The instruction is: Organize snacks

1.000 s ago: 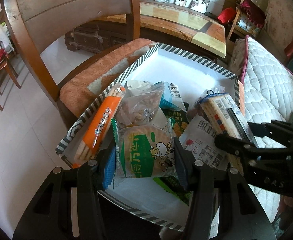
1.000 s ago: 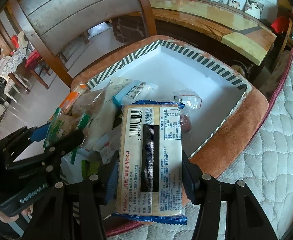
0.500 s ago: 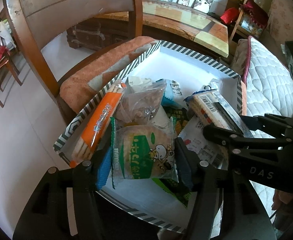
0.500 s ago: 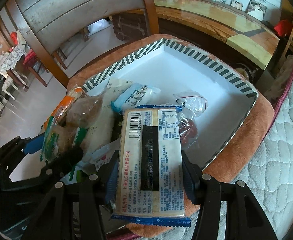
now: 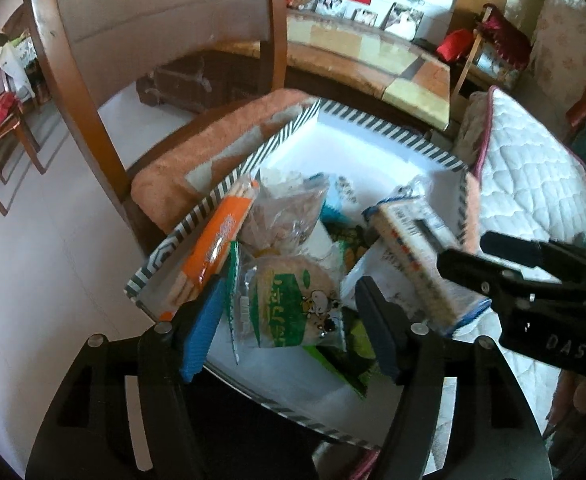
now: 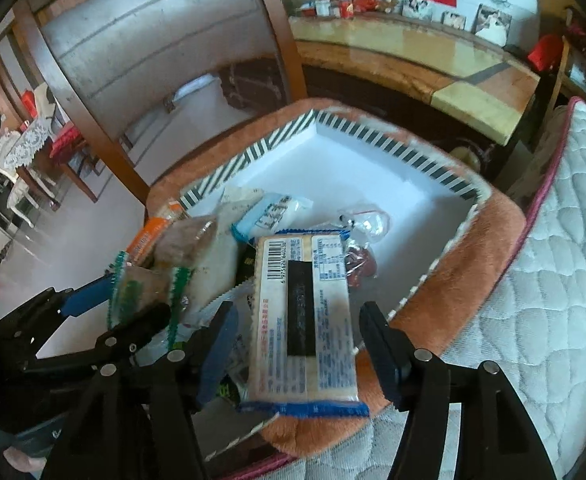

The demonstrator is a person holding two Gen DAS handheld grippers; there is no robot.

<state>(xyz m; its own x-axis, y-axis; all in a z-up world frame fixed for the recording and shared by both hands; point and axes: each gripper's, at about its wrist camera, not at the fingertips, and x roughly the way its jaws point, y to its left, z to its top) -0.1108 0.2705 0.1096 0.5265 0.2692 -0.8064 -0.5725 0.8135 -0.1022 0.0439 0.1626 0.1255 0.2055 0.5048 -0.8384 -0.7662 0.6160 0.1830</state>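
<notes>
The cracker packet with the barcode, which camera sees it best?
The right wrist view: the cracker packet faces that camera flat, barcode and blue edges plain, between the opening jaws. The left wrist view shows the cracker packet only edge-on and blurred.

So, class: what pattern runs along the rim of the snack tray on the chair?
Black-and-white diagonal stripes along the tray rim, clearest in the right wrist view.

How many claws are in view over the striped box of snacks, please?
2. The left claw is opening around the green round-cracker packet; the right claw is opening around the blue-edged cracker pack, above the striped box.
</notes>
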